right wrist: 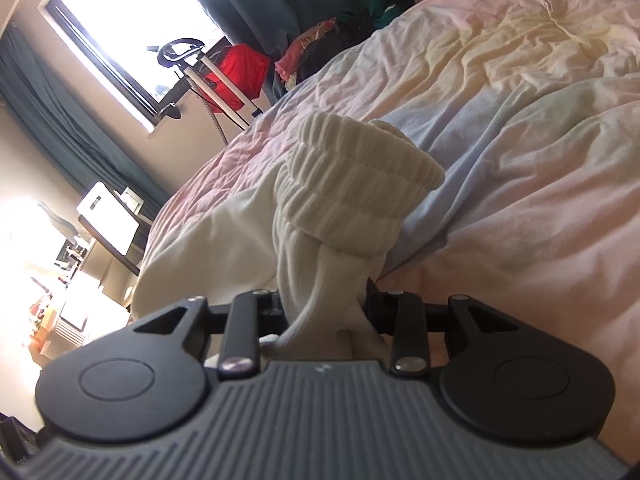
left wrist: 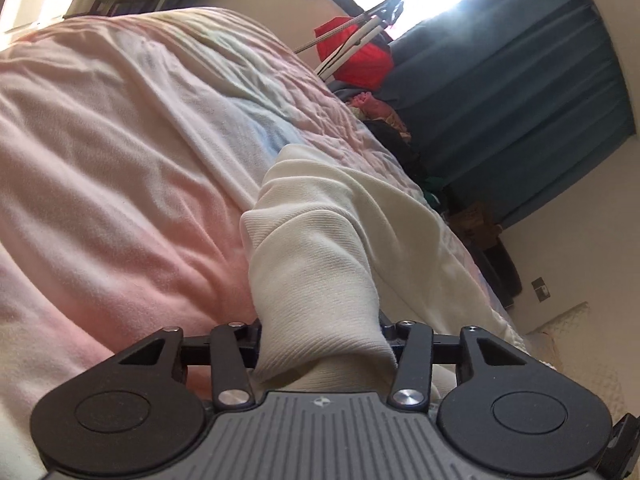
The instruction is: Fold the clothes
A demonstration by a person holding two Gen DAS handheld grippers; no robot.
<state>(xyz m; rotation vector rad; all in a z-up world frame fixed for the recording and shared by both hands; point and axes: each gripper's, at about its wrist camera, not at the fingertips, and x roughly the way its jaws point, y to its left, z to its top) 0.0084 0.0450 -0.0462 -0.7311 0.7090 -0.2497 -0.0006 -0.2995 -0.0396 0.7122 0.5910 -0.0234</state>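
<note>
A cream knitted garment [left wrist: 316, 248] lies on the pink bedspread [left wrist: 120, 180]. In the left wrist view a smooth part of it runs up from between the jaws, and my left gripper [left wrist: 320, 344] is shut on that cloth; the fingertips are hidden under the fabric. In the right wrist view a ribbed cuff [right wrist: 360, 184] of the cream garment [right wrist: 312, 272] stands bunched just ahead, and my right gripper [right wrist: 324, 316] is shut on the cloth below it. More of the garment spreads flat to the left of the cuff on the bedspread [right wrist: 520, 120].
A pile of coloured clothes [right wrist: 320, 56] lies at the far edge of the bed. Beyond it stand a red bag [right wrist: 240, 68], a garment steamer stand [right wrist: 192, 60], teal curtains [left wrist: 520, 80] and a bright window [right wrist: 140, 8]. A desk [right wrist: 108, 220] stands to the left.
</note>
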